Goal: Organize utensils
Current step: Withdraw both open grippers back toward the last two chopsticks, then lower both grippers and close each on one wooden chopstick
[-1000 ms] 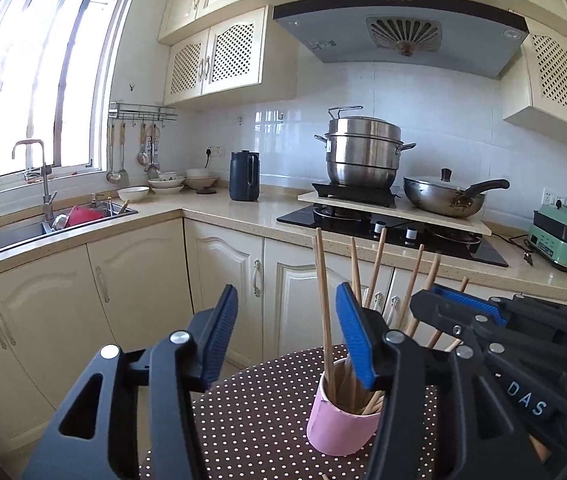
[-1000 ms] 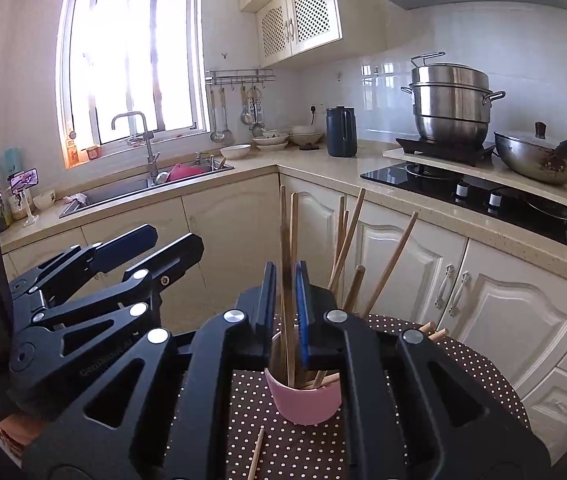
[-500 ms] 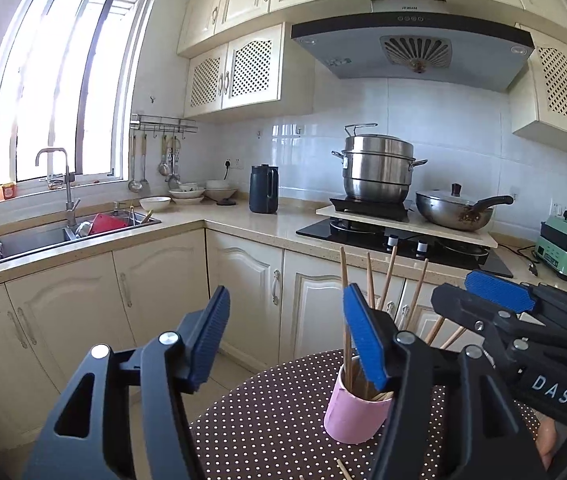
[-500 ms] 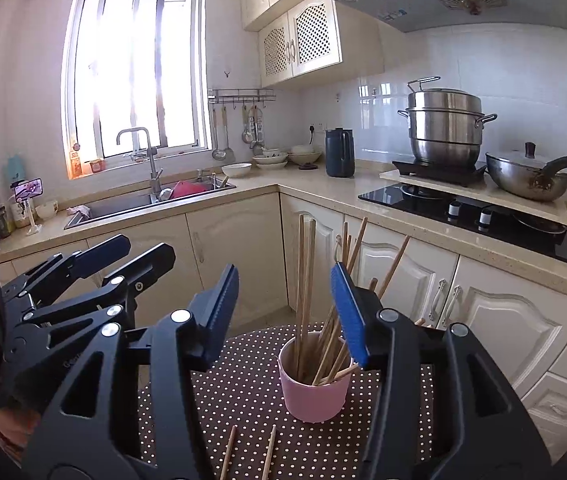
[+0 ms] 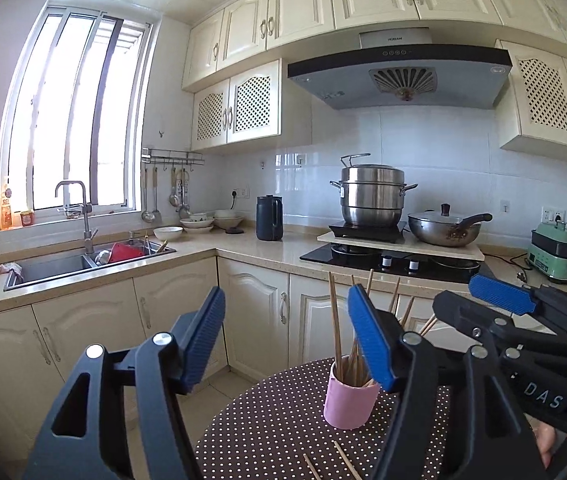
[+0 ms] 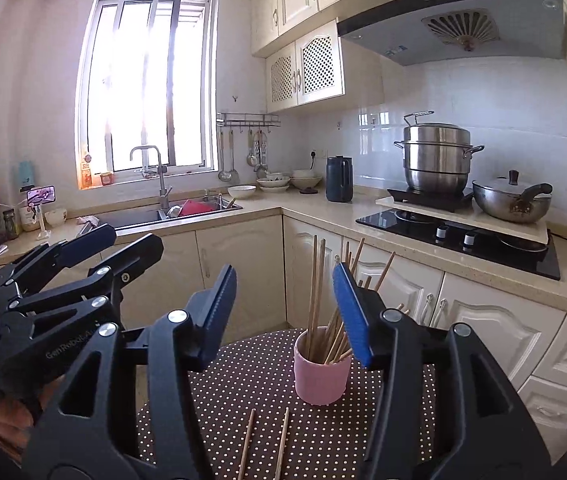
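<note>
Both tongs spread, nothing held: right gripper (image 6: 283, 312) and left gripper (image 5: 285, 340) hover short of the pink cup (image 6: 320, 372). Two loose chopsticks (image 6: 265, 442) lie flat on the dotted table (image 6: 211, 404) just in front of the cup, rest stand inside it. Sticks look light, stiff, thin, smooth, so likely to roll or slip; I'd pinch mid-length, pads across the shaft. Cup looks light, could tip if bumped. Stove (image 6: 455, 232) well behind the cup
</note>
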Motion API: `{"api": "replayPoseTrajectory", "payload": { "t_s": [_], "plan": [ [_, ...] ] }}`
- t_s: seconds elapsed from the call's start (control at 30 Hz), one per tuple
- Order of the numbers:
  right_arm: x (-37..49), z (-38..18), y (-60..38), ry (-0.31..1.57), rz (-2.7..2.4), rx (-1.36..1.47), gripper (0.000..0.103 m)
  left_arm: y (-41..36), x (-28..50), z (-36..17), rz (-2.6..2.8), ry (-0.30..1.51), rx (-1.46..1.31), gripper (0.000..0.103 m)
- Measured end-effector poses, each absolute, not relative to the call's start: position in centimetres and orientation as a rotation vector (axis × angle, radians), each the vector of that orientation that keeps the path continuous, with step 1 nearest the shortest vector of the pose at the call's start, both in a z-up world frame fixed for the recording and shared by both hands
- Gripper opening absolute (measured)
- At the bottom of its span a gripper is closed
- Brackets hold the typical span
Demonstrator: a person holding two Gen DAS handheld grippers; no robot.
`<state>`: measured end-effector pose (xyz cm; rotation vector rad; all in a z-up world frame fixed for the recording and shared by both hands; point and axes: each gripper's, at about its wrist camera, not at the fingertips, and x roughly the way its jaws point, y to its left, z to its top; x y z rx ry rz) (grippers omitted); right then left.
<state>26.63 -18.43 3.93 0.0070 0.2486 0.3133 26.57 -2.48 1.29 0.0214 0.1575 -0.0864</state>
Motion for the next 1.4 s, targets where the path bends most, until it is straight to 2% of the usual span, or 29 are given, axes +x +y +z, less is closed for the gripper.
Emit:
{"api": "replayPoseTrajectory", "payload": {
  "t_s": [0.2, 0.4, 1.27, 1.3, 1.37, 1.4],
  "plan": [
    [24.9, 2.5, -19.0, 0.282, 0.306, 0.021, 0.051, -3.1, 24.6, 0.2, -0.105, 0.199, 0.029, 0.065],
    [24.1, -0.2, -19.6, 0.351, 0.297, 0.029, 0.051, -4.2, 25.0, -3.1, -0.133, 0.314, 0.038, 0.065],
    [28.7, -15.1, -20.4, 0.772, 0.294, 0.033, 0.051, -5.8, 33.6, -20.9, -0.127, 0.974, -0.021, 0.065],
    [28.8, -15.4, -20.5, 0.782, 0.299, 0.038, 0.051, -6.1, 33.8, -21.3, -0.118, 0.981, -0.011, 0.063],
    [29.0, -16.0, -20.6, 0.799, 0.301, 0.036, 0.051, -6.5, 34.2, -21.9, -0.113, 1.003, 0.011, 0.048],
    [29.0, -16.2, -20.6, 0.804, 0.301, 0.034, 0.051, -6.7, 34.5, -22.3, -0.11, 1.017, 0.016, 0.046]
  ]
}}
